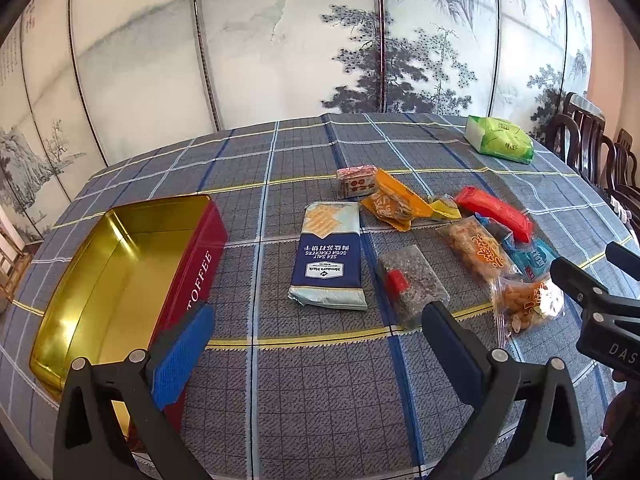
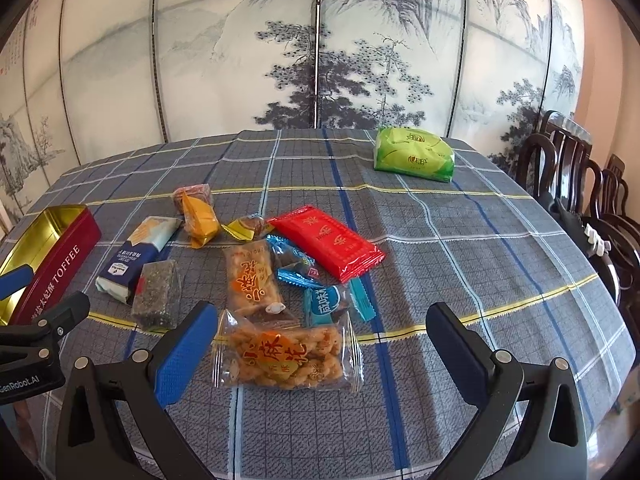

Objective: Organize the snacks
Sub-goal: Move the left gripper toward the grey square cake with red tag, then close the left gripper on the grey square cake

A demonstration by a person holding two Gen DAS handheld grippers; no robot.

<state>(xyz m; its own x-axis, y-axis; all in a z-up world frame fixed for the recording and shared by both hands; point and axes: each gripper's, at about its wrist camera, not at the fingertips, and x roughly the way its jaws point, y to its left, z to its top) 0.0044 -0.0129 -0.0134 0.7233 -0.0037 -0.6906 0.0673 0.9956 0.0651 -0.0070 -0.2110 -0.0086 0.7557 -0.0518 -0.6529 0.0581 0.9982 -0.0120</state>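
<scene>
Both grippers (image 1: 316, 320) (image 2: 320, 320) spread, empty; toffee tin (image 1: 200, 264) long axis runs away from camera.

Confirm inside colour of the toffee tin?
Gold inside the toffee tin, with red outer walls; it shows best in the left wrist view.

Toffee tin (image 1: 120, 264): metal, inside gold and mirror-glossy, outer wall red, smooth lacquer sheen. Tablecloth (image 2: 440, 264): woven cloth, matt, plaid, coarse weave showing. Soda cracker pack (image 1: 330, 256): plastic film, soft satin shine. Red wrapper (image 2: 326, 242): glossy foil-like plastic, crinkled. Twist snack bag (image 2: 286, 354): clear plastic, shiny, wrinkled. Green pack (image 2: 414, 154): soft plastic, slight gloss. Left gripper (image 1: 318, 334) pads: blue, dimpled, rubbery; frame matt black plastic. Chairs (image 2: 560, 168): dark polished wood.
</scene>
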